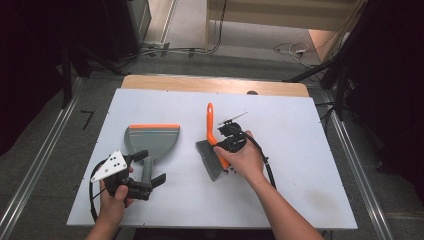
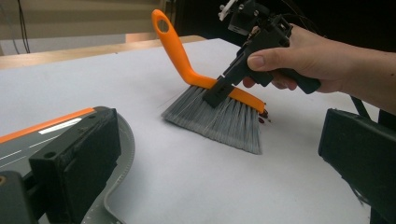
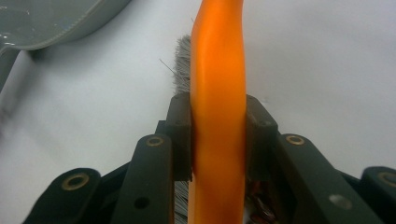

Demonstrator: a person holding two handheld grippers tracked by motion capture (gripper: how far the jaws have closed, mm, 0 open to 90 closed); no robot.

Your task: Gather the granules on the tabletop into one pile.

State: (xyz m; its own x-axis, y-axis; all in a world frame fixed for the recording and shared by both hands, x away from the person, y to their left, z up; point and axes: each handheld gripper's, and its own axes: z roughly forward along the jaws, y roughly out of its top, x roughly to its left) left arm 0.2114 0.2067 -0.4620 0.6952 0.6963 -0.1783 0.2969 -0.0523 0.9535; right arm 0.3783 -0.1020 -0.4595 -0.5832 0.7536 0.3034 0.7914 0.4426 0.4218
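While the right tool (image 1: 226,146) pinches one brush (image 1: 214,150), the left tool (image 1: 149,169) straddles one dustpan (image 1: 152,138), spread.

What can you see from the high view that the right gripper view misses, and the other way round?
High view: the whole white table, both hands, and the left gripper with open jaws around the dustpan's handle.
Right gripper view: up close, the right gripper has its two black jaws pressed against both sides of the brush's orange back.
Both: the orange brush with grey bristles, and the grey dustpan beside it.
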